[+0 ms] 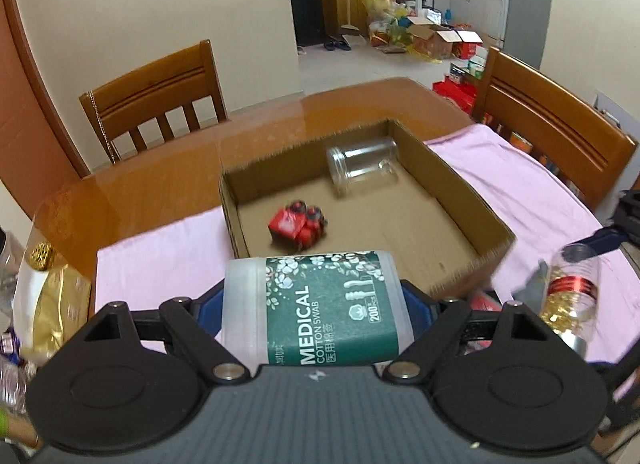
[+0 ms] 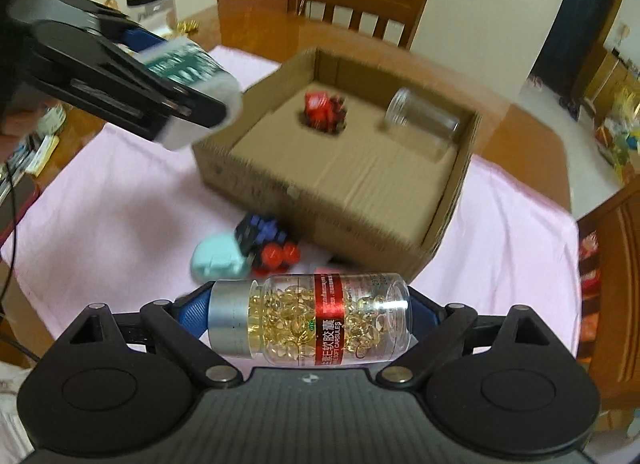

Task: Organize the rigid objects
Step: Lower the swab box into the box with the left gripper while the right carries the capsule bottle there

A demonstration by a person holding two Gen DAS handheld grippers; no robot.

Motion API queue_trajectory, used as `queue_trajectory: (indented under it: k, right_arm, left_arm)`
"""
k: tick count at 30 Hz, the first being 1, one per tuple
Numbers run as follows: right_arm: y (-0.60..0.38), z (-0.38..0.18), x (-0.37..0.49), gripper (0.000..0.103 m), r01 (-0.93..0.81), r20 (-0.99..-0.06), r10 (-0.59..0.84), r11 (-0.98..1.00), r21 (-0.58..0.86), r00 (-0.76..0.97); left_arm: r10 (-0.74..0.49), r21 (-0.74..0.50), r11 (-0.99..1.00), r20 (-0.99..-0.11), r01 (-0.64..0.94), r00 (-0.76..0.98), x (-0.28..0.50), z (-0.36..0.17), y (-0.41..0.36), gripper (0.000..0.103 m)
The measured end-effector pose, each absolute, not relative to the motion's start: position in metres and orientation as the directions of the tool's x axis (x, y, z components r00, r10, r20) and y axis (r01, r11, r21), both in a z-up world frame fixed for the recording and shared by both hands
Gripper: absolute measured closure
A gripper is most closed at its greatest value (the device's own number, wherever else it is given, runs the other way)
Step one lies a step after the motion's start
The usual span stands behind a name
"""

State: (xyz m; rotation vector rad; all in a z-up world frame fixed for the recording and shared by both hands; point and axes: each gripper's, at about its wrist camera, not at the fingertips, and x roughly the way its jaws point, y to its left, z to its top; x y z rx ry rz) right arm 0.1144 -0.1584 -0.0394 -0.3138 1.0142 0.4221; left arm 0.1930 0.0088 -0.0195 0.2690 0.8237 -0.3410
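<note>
My left gripper [image 1: 316,304] is shut on a green-labelled cotton swab box [image 1: 320,308] and holds it above the near edge of the open cardboard box [image 1: 472,199]; it also shows in the right wrist view [image 2: 188,75]. My right gripper [image 2: 310,316] is shut on a clear capsule bottle [image 2: 308,318] with a silver cap and red band, held in front of the cardboard box [image 2: 320,203]. The bottle also shows in the left wrist view [image 1: 572,292]. Inside the box lie a red toy [image 1: 298,225] and an empty clear jar [image 1: 362,165].
A pink cloth [image 2: 112,191] covers the wooden table [image 1: 160,167]. On it, before the box, lie a teal case [image 2: 218,258] and a black-blue-red toy [image 2: 268,240]. Chairs [image 1: 156,99] stand behind. Gold packaging [image 1: 52,296] sits at the left.
</note>
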Motion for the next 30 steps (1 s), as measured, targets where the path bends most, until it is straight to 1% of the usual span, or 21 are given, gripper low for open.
queue_trajectory:
  k: [5,8,10,12,17,21,25,29,30]
  right_arm:
    - [-0.162,-0.025,0.133,0.007,-0.466,-0.846,0.184,0.881,-0.084,0.501]
    - [-0.163,-0.019,0.14,0.007,-0.462,-0.835,0.178,0.881,-0.1,0.52]
    - [-0.162,-0.018,0.145,0.007,-0.458,-0.832,0.172,0.883,-0.107,0.528]
    - [-0.162,-0.017,0.148,0.007,-0.458,-0.829,0.169,0.881,-0.115,0.533]
    - [-0.166,-0.017,0.163,0.007,-0.45,-0.835,0.199,0.891,-0.065,0.514]
    - [-0.165,-0.018,0.183,0.007,-0.439,-0.837,0.228,0.898,-0.016,0.497]
    - [-0.164,-0.022,0.217,0.007,-0.41,-0.838,0.259,0.911,0.046,0.481]
    - [-0.159,-0.028,0.257,0.007,-0.369,-0.829,0.247,0.928,0.053,0.501]
    - [-0.159,-0.031,0.267,0.003,-0.353,-0.824,0.238,0.934,0.049,0.514]
  left_arm:
    - [-0.189,0.098,0.924,-0.724,0.37,0.663,0.219,-0.029,-0.003,0.019]
    - [-0.162,0.105,0.938,-0.71,0.331,0.685,0.234,-0.043,-0.006,0.018]
    - [-0.151,0.109,0.941,-0.711,0.319,0.687,0.241,-0.052,-0.006,0.011]
    - [-0.132,0.123,0.942,-0.719,0.312,0.682,0.242,-0.058,-0.004,0.01]
    - [-0.133,0.104,0.949,-0.724,0.298,0.676,0.221,-0.052,0.011,0.01]
    - [-0.105,0.097,0.962,-0.728,0.254,0.677,0.202,-0.047,0.027,0.01]
    - [-0.08,0.081,0.976,-0.733,0.203,0.675,0.187,-0.045,0.044,0.01]
    - [-0.067,0.07,0.982,-0.742,0.176,0.667,0.177,-0.047,0.056,0.01]
    - [-0.062,0.069,0.983,-0.744,0.168,0.666,0.175,-0.048,0.059,0.009]
